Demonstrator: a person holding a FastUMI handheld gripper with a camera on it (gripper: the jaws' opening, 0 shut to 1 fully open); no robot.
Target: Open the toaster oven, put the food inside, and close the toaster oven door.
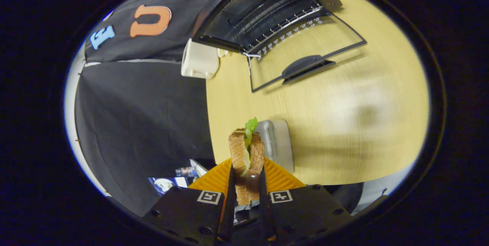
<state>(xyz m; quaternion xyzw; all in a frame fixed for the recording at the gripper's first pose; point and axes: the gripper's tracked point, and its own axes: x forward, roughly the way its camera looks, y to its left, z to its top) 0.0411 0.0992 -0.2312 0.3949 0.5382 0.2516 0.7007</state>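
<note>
A sandwich (246, 154) of brown bread with a green lettuce leaf stands on edge between my fingers, lifted above an orange ribbed plate (282, 179). My gripper (246, 179) is shut on it, one finger pressing each bread slice. Well beyond the fingers, at the far side of the wooden table (344, 116), stands the black toaster oven (263, 9). Its glass door (305, 57) is folded down flat onto the table with the handle toward me. The wire rack (282, 24) inside shows through the mouth.
A grey metal tray (277, 143) lies just behind the sandwich. A white box-like object (199, 60) sits at the table's edge beside the oven. Black cloth hangs past the table edge on that side. Small items (179, 177) lie low down beside the orange plate.
</note>
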